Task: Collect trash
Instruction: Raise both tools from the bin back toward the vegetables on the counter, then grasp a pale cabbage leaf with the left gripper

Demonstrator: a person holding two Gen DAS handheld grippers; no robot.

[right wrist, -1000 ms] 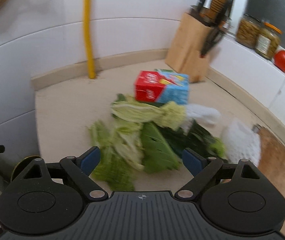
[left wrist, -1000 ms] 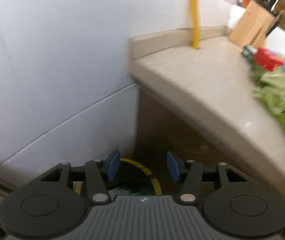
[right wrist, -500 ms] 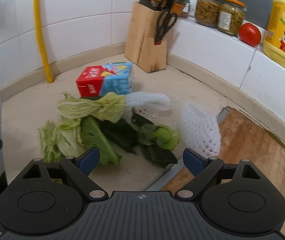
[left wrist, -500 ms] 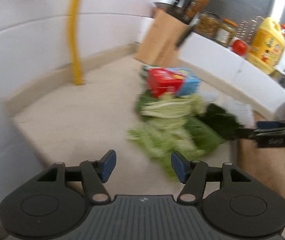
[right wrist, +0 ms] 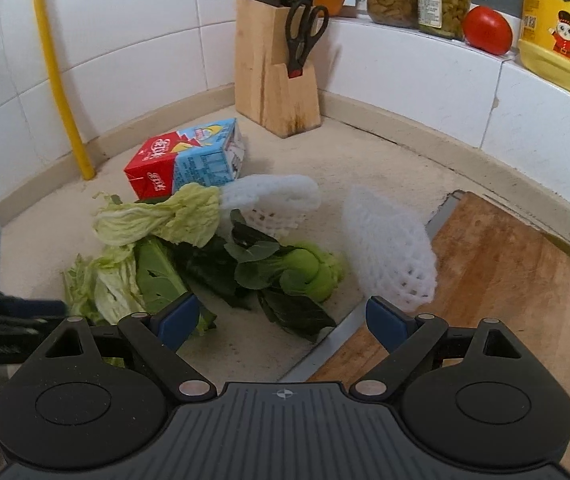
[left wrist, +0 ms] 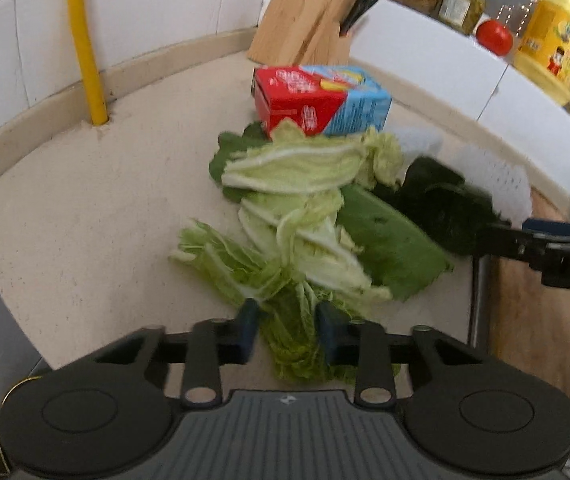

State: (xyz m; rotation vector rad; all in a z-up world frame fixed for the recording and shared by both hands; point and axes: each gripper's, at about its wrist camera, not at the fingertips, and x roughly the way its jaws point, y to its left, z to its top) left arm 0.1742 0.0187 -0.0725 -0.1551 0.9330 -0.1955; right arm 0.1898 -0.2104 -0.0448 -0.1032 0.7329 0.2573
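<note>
On the beige counter [left wrist: 85, 216] a heap of cabbage leaves [left wrist: 285, 248] and dark greens lies in front of a red and blue carton [left wrist: 317, 100], with two white foam nets [right wrist: 389, 248] beside a wooden cutting board [right wrist: 505, 280]. My left hand-held gripper [left wrist: 287, 330] is closing, its blue pads straddling the nearest pale leaf; I judge I should press low and gather several layers before lifting. My right hand-held gripper [right wrist: 281, 320] hangs wide apart and empty above the bok choy [right wrist: 305, 272].
</note>
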